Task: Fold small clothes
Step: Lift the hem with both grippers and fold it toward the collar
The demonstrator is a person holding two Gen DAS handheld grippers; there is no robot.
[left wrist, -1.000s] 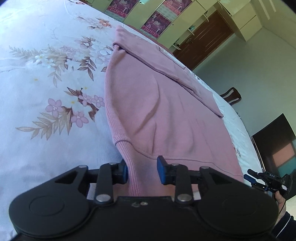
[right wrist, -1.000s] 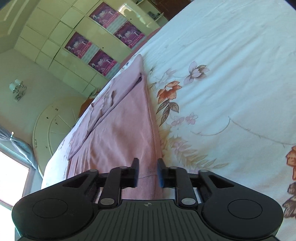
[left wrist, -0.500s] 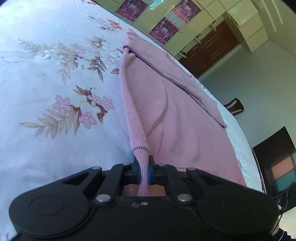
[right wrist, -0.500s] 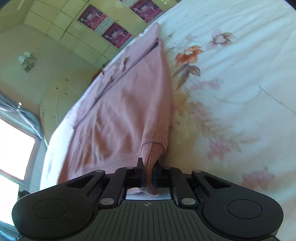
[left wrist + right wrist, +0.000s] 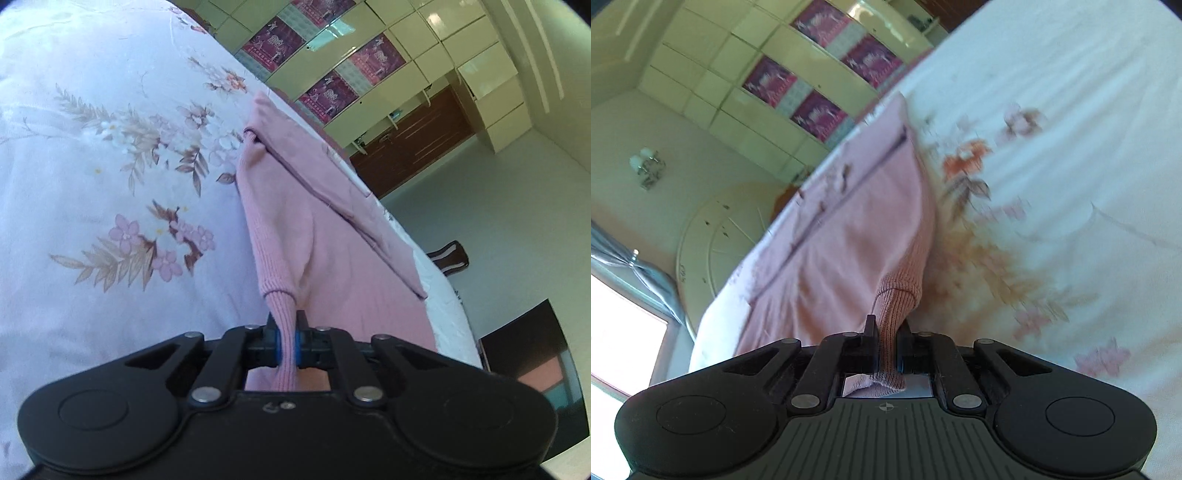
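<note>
You are gripping the sweater [image 5: 325, 236] with both tools at once. Your left gripper [image 5: 287, 341] is clamping its jaws on the ribbed hem at one corner, and the knit is bunching into a narrow tongue that is passing between the blue pads [image 5: 277, 345] and hanging out behind them. Your right gripper [image 5: 885, 347] is doing the same at the other corner: its jaws are closing tight on ribbed fabric, with a small flap poking out behind the fingers.

The sweater [image 5: 846, 229] is lying on the bedsheet [image 5: 92, 184], stretching away from both grippers toward the far edge of the bed. From each pinched corner the hem is rising off the sheet toward the jaws, while the rest of the garment is resting flat. A sleeve [image 5: 332, 184] is lying folded diagonally across the body. In the left view the sheet's flower print is showing beside the sweater on the left; in the right view the bedsheet [image 5: 1052, 147] is showing on the right, its print blurred.

Beyond the bed, a wardrobe [image 5: 369, 55] with purple panels is standing against the wall, also seen in the right view [image 5: 812, 81].
</note>
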